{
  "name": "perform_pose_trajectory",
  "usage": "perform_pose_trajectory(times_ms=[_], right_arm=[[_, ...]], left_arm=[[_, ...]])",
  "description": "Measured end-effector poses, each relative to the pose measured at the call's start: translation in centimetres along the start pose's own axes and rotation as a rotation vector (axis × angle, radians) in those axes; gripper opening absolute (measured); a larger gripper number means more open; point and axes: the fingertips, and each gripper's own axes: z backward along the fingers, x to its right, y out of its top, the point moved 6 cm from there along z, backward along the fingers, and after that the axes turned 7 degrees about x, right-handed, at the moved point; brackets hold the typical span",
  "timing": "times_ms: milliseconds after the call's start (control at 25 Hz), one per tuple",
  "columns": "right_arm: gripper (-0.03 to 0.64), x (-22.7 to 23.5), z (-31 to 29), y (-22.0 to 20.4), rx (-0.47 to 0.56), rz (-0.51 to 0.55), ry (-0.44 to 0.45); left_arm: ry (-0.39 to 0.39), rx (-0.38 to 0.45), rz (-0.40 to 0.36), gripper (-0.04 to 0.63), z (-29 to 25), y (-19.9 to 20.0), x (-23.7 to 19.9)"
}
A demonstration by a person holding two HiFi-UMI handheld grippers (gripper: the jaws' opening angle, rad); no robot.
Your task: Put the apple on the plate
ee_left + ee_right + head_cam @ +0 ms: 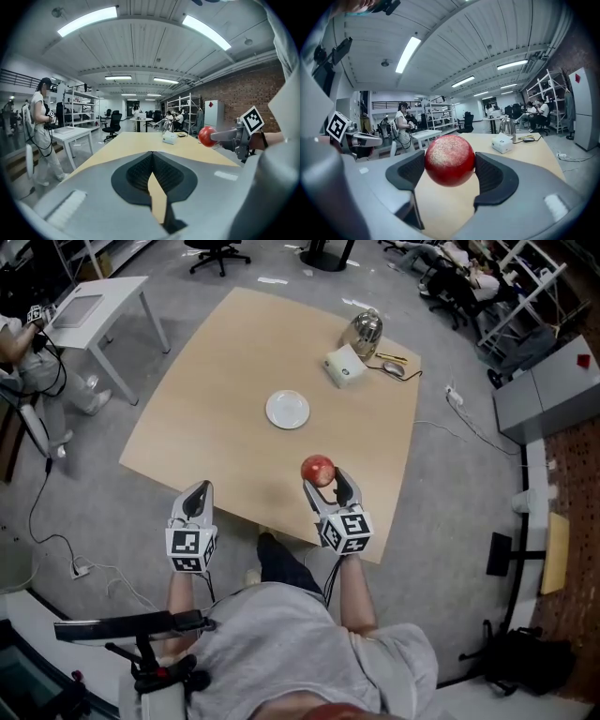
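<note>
The apple (449, 160) sat pinched between the two fingers (492, 176) of the right gripper (324, 482), held by its sides and lifted clear of the table (216, 418). From the head view it hung over the table's near part, close to the person, and the white plate (287, 410) lay well apart from it, further in toward the middle. The left gripper (197, 495) hovered off to the side with its fingers pressed together on nothing.

The main risk looked like a slip. The apple was round and smooth, and the pads touched it only at two small patches on its widest part, so a quick swing or a slight easing of the squeeze could let it roll out. So near the table's edge, a dropped apple might well have ended up on the floor.

The plate seemed small and shallow. An apple let go from too high would likely bounce or roll over the rim, and one set down off-centre could tip the plate or push it along. Coming in low, the fingers might also have knocked the plate sideways. The kettle (364, 332) and white box (344, 366) stood beyond the plate, probably out of the way.
</note>
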Motion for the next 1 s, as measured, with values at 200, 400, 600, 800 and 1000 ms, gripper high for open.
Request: perform_pose_trajectory(times_ms=[200, 400, 600, 800, 1000], right_arm=[[0.342, 2.4, -4.5, -1.6, -0.037, 0.002, 0.007], [0.342, 4.0, -7.4, -2.3, -0.066, 0.012, 0.018], [0.342, 4.9, -8.8, -2.2, -0.087, 0.036, 0.020], [0.342, 6.5, -12.7, -3.5, -0.110, 0.067, 0.027], [0.342, 7.6, -15.6, -4.1, -0.123, 0.106, 0.038]], left_arm=[[-0.013, -0.040, 0.008, 0.020, -4.2, -1.7, -0.9], [-0.018, -0.073, 0.016, 0.020, -6.5, -2.4, -0.9], [-0.017, -0.098, 0.020, 0.020, -7.3, -2.2, -0.8], [-0.032, -0.129, 0.024, 0.020, -10.7, -3.9, -1.4], [-0.056, -0.154, 0.031, 0.020, -12.6, -4.9, -0.9]])
